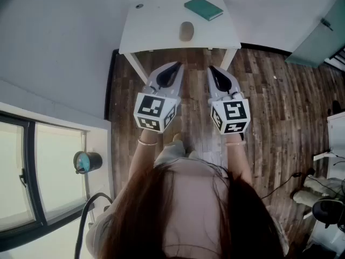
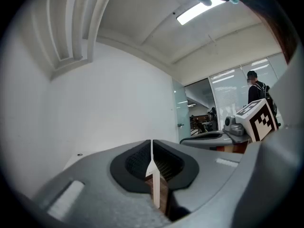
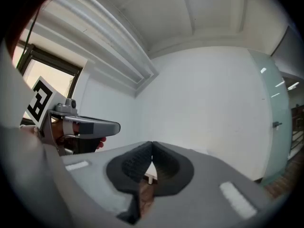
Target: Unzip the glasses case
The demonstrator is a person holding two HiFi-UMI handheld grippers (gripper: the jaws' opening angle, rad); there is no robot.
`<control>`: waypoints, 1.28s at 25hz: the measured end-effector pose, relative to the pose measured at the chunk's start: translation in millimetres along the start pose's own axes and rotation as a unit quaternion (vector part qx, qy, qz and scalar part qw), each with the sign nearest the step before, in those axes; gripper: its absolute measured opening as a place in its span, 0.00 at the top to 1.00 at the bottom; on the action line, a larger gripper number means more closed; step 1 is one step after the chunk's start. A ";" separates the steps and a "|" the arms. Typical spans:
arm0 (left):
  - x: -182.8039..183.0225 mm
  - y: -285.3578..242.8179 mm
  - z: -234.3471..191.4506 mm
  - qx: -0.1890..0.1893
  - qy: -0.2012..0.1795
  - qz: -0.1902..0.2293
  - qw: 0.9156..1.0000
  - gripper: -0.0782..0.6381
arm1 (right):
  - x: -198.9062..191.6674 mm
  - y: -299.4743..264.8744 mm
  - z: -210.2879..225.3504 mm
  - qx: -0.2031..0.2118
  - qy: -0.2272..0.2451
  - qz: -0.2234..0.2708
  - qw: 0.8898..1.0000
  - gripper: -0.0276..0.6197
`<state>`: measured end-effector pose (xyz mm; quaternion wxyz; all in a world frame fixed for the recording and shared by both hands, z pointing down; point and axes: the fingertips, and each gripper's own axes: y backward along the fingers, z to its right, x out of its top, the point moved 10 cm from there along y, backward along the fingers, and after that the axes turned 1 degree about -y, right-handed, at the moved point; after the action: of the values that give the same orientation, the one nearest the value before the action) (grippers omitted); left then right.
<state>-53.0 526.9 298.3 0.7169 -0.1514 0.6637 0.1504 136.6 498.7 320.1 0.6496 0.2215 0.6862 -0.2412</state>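
Standing in front of a white table [image 1: 145,26], wood floor [image 1: 269,101] underfoot, w/ a tool in each hand held level and side by side, tips aimed at the table's near edge.

At pic-left, left gripper [image 1: 177,66]: closed right up, dark ribbed pads [image 2: 137,160] pressed together along a thin seam, nothing caught between. Marker cube [image 1: 155,111] sitting at the rear end, just ahead of the wrist.

At pic-right, right gripper [image 1: 212,69]: same story, pads [image 3: 135,163] meeting at the tip, empty, only a strip of table leg and floor visible in the notch below. Own marker cube [image 1: 232,116] at the back.

No contact between the two tools, just a narrow gap of floor between them. Each visible in the other's cam: the right one off to the side in the left gripper view, the left one off to the side in the right gripper view.

On the tabletop, glasses case [image 1: 186,31] — small, brownish, oval, lying mid-table toward the near edge, straight ahead of the gap between the tips and clear of both. Untouched. Zip too small to read, so open or closed not determinable.

Further back and to the right, teal book [image 1: 203,8], lying flat at an angle, apart from the case.

Bkgd: window [image 1: 32,171] at lower left of the head view; in the left gripper view, glass partitions, a ceiling light [image 2: 197,11] and a person [image 2: 256,87] standing far off.
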 end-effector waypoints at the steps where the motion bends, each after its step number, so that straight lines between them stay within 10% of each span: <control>1: -0.9 -2.6 -6.4 -0.001 0.000 0.000 1.000 0.86 | -0.1 -6.7 -1.1 -0.001 0.002 0.001 1.000 0.95; 32: -33.9 -84.7 -143.6 -0.059 0.047 -0.018 0.997 0.86 | -6.0 -145.3 0.9 -0.057 -0.051 0.006 0.997 0.95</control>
<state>-150.4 389.6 323.1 0.6769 -0.2121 0.6842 0.1693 47.9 384.1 332.3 0.6967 0.1755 0.6636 -0.2084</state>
